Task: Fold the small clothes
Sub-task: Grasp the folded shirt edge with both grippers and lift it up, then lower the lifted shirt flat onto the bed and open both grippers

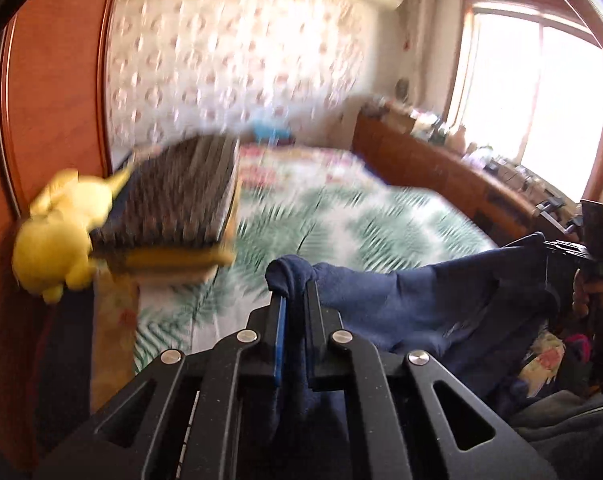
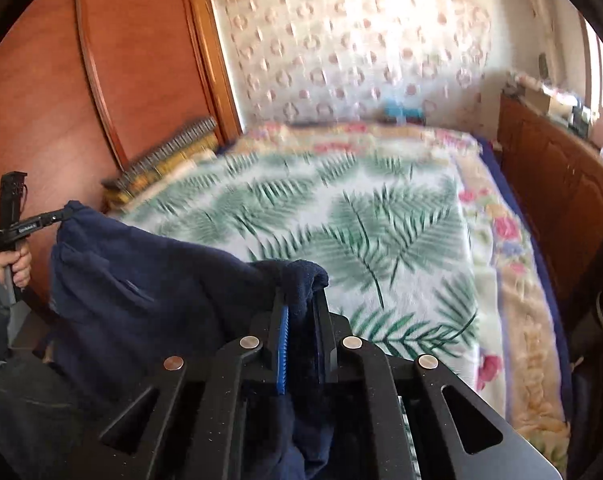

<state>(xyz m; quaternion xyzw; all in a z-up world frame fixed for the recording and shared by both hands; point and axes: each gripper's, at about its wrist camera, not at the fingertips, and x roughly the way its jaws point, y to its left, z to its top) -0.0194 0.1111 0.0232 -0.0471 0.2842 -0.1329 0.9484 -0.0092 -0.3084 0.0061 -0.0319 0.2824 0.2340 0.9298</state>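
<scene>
A dark navy garment (image 1: 421, 300) hangs in the air, stretched between my two grippers above the near end of the bed. My left gripper (image 1: 295, 284) is shut on one corner of it. My right gripper (image 2: 303, 292) is shut on the other corner (image 2: 301, 276), and the cloth (image 2: 141, 280) sags to the left of it. The right gripper also shows at the far right of the left wrist view (image 1: 573, 256). The left gripper shows at the far left of the right wrist view (image 2: 61, 216). Both views are motion-blurred.
A bed with a green leaf-print blanket (image 2: 361, 220) lies below and ahead. A folded stack of blankets (image 1: 173, 200) and a yellow plush toy (image 1: 57, 236) sit at its left. A wooden wardrobe (image 2: 101, 80) stands left; a low cluttered cabinet (image 1: 441, 160) right.
</scene>
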